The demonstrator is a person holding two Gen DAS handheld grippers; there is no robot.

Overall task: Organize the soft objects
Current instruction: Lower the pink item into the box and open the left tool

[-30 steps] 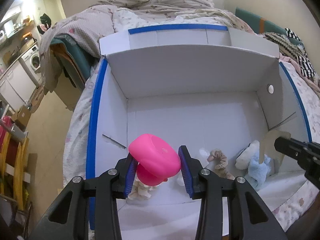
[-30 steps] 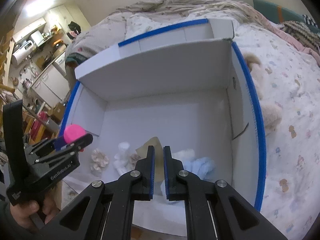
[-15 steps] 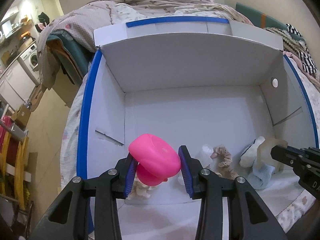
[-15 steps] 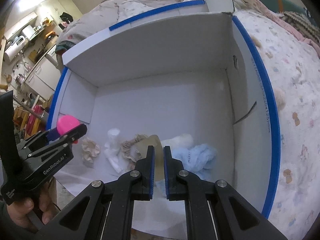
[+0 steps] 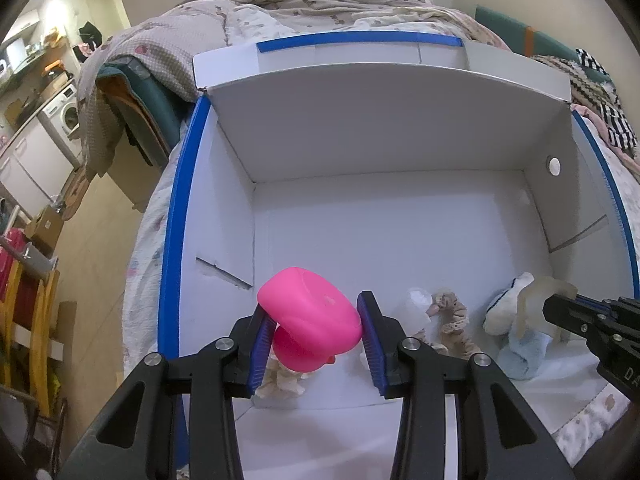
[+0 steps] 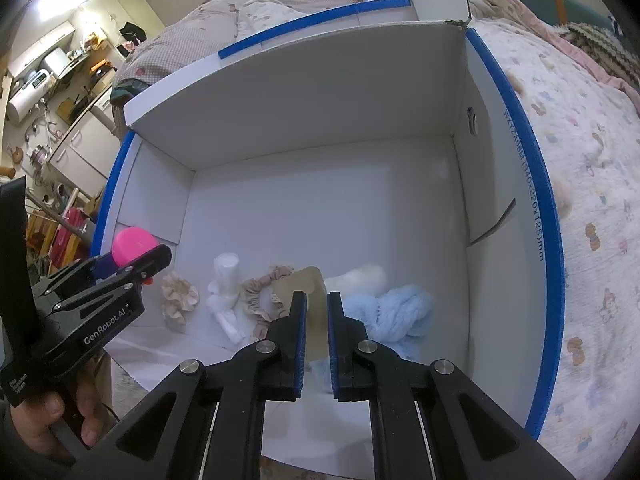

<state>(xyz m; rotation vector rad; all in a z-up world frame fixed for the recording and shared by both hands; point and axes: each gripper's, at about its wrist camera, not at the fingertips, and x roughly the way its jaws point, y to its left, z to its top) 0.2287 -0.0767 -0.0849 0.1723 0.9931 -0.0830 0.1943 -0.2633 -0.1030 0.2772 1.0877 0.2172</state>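
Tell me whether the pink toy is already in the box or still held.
Still held: the left tool is shut on the pink toy, which hangs above the scrunchies on the box floor.

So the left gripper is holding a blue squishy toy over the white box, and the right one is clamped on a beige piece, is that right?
Not quite: the toy in the left gripper is pink, not blue, as the left wrist view shows. The rest holds: it is over the white box, and the right gripper is clamped on a beige piece.

Left tongs (image 5: 316, 338) clamp a pink squishy toy (image 5: 310, 322) — above the white box (image 5: 216, 216).
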